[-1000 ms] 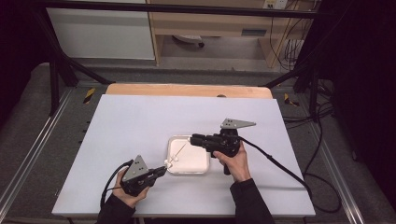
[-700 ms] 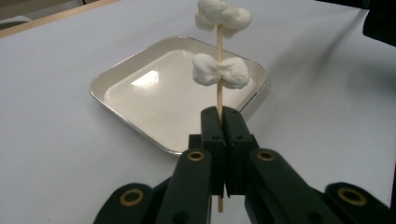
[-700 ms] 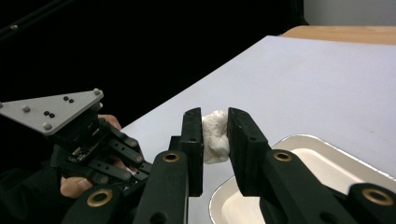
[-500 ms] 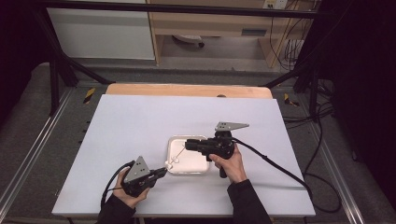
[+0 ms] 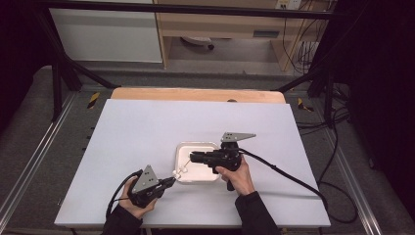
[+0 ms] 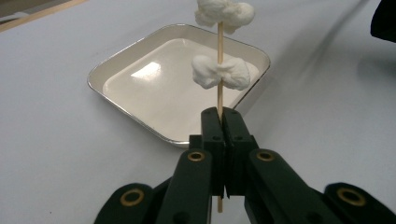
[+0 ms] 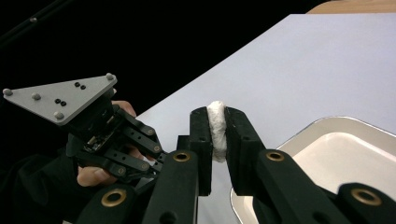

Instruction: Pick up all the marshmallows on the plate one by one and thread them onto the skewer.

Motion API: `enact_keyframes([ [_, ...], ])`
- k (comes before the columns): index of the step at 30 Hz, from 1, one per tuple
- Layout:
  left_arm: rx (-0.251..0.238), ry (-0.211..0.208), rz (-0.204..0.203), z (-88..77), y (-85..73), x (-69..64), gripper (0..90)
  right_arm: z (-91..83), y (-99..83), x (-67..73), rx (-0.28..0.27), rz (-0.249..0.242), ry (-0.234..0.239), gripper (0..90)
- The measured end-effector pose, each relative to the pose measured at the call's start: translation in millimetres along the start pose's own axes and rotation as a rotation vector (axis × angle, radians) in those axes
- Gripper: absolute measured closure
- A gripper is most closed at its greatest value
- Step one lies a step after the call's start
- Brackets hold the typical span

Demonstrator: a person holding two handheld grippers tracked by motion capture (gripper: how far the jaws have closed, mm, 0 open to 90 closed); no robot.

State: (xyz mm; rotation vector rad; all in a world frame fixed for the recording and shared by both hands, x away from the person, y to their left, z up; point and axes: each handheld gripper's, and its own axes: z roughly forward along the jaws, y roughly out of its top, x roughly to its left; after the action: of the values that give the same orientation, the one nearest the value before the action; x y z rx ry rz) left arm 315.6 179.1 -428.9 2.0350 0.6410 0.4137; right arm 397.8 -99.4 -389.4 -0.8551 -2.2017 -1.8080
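My left gripper [image 5: 171, 181] is shut on a thin wooden skewer [image 6: 219, 100] at the tray's near-left corner. Two white marshmallows [image 6: 219, 74] are threaded on the skewer, one above the other, and show as a small white cluster [image 5: 182, 170] in the high view. A white square tray [image 5: 208, 174] with a bare floor [image 6: 154, 93] lies mid-table. Over the tray my right gripper [image 5: 192, 156] points left. Its jaws [image 7: 216, 114] have just been closing and press on a white marshmallow [image 7: 216, 128], squashed flat between the pads.
The tray lies on a white table sheet [image 5: 147, 127] with a wooden strip [image 5: 195, 94] along the far edge. A black cable [image 5: 284, 174] trails right from my right gripper. The left gripper's grey plate [image 7: 60, 98] appears in the right gripper view.
My right gripper has shifted slightly left and nearer over the tray, toward the skewer's tip. The left gripper has not moved.
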Motion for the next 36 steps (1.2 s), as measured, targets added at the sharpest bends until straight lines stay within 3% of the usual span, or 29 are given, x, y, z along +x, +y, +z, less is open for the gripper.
enact_keyframes([
  [4, -0.012, 0.016, 0.001, -0.8, 0.3, -1.0, 89.3, 1.6, -2.4, 1.1, -0.011, -0.003, 0.015, 82.6],
  [12, -0.007, 0.005, 0.004, -0.7, 1.0, -1.8, 89.4, 5.2, -7.3, 2.1, -0.024, -0.003, 0.028, 82.8],
  [36, -0.023, -0.003, -0.004, 5.5, 3.3, -1.8, 89.3, 6.5, -8.0, -0.9, -0.007, 0.018, 0.026, 82.6],
])
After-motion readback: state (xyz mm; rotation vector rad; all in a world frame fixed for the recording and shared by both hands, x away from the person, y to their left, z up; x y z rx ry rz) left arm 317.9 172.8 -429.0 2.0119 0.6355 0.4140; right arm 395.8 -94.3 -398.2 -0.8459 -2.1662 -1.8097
